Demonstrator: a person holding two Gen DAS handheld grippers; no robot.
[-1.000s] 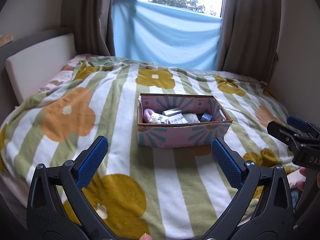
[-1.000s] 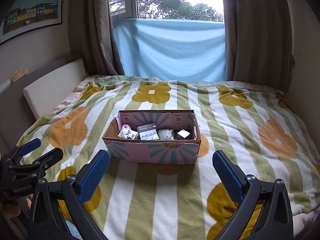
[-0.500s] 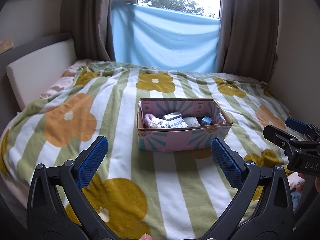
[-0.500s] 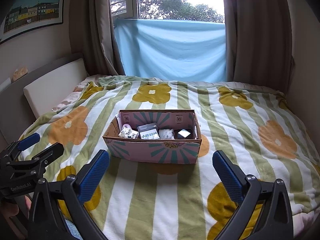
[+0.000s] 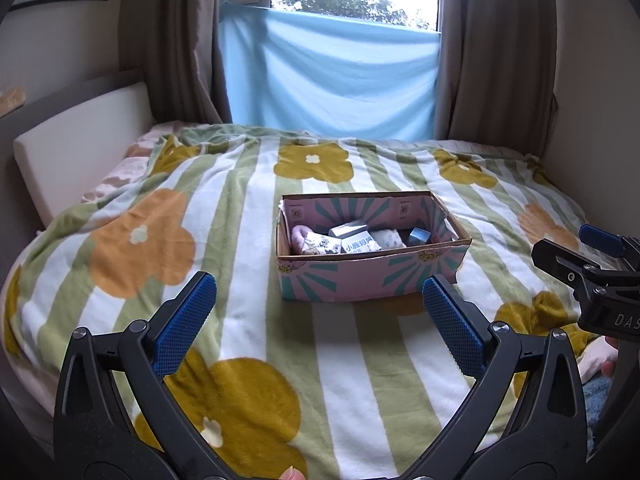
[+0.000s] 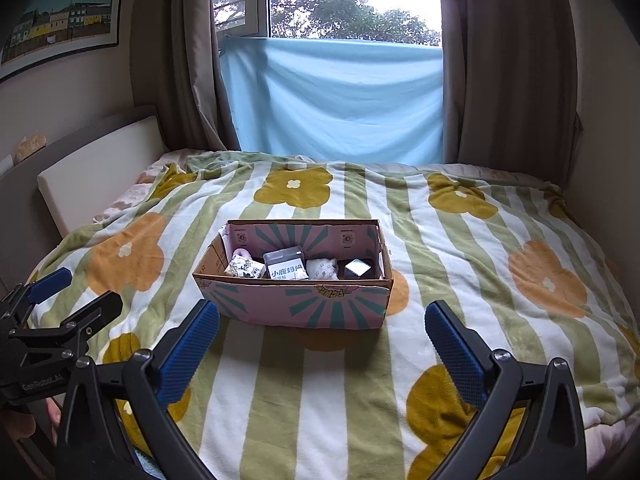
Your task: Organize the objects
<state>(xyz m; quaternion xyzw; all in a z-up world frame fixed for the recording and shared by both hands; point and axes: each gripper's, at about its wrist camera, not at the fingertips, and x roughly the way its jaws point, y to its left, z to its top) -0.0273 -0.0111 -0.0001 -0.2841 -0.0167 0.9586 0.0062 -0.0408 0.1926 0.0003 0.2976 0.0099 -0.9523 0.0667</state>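
Observation:
A pink and teal cardboard box point(image 5: 372, 280) point(image 6: 296, 304) stands open on the flowered blanket in the middle of the bed. Inside lie a white tissue pack with print point(image 5: 360, 245) point(image 6: 287, 270), patterned rolled cloths point(image 6: 245, 268), a pink item point(image 5: 299, 236) and a small shiny cube point(image 5: 419, 236) point(image 6: 357, 268). My left gripper point(image 5: 318, 316) is open and empty, held short of the box. My right gripper point(image 6: 322, 338) is open and empty too, at the same distance. Each gripper shows at the edge of the other's view, the right one point(image 5: 592, 264) and the left one point(image 6: 56, 308).
The striped blanket point(image 6: 480, 264) covers the whole bed. A cream headboard cushion point(image 5: 80, 160) lines the left side. Brown curtains point(image 6: 508, 80) and a blue cloth point(image 6: 340, 100) hang at the window behind. A wall runs along the right.
Both grippers have lifted and drawn back slightly, so the box sits a little lower in both views. Their jaws stay open.

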